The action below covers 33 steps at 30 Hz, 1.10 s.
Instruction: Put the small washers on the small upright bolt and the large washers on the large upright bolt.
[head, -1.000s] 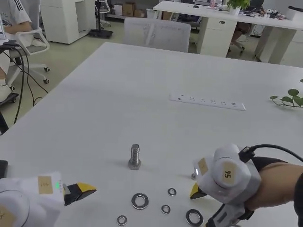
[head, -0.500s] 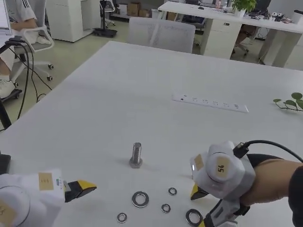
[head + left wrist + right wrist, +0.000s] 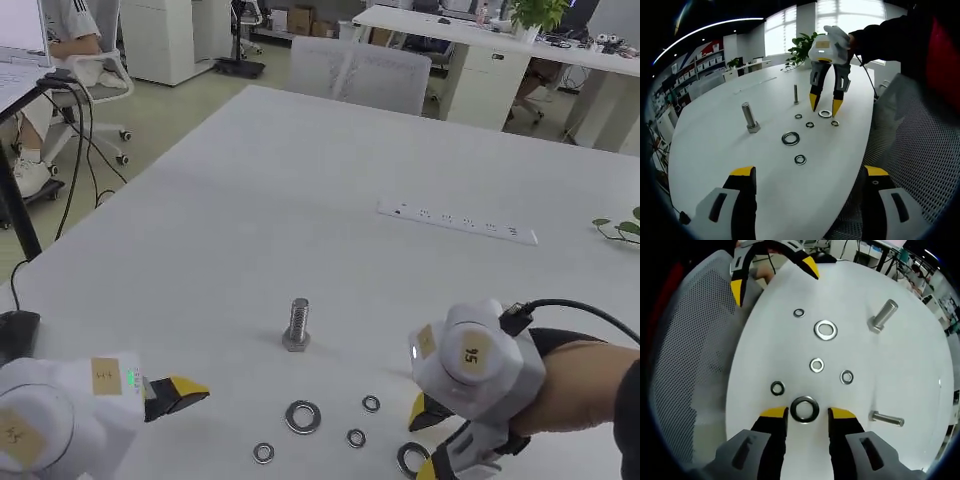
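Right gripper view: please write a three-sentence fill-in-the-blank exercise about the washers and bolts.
Between the right gripper's open jaws lies a steel ring washer of the ___ size.
Altogether ___ washers lie on the white table.
The thick upright silver bolt carries ___ washers.
Missing words: large; six; no.

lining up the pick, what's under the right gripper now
A large washer lies flat on the table, between the tips of the open right gripper. Whether the tips touch it cannot be seen.
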Tool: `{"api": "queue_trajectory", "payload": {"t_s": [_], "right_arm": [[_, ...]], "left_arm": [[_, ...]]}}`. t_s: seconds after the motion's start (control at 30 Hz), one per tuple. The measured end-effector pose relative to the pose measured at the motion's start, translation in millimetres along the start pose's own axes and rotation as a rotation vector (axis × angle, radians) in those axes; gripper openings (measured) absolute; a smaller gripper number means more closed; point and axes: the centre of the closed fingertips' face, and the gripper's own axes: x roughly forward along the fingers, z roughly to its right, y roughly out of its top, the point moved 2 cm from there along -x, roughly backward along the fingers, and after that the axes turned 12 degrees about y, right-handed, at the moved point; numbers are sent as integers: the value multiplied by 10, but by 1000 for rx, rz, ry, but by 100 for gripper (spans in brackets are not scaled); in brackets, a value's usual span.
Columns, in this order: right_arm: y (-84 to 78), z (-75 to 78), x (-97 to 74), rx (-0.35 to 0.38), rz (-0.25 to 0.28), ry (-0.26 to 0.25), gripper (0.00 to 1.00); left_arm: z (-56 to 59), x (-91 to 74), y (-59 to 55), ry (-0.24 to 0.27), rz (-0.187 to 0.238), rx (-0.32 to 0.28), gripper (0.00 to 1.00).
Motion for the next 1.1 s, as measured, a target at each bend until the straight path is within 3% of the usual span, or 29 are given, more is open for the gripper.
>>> {"api": "queue_trajectory", "payload": {"t_s": [0.37, 1.1], "right_arm": [[3, -53, 17, 11, -28, -4, 28], [-19, -34, 7, 34, -29, -6, 24]], "left_arm": [[44, 4, 0, -5, 5, 0, 85], [49, 47, 50, -8, 6, 2, 86]]}}
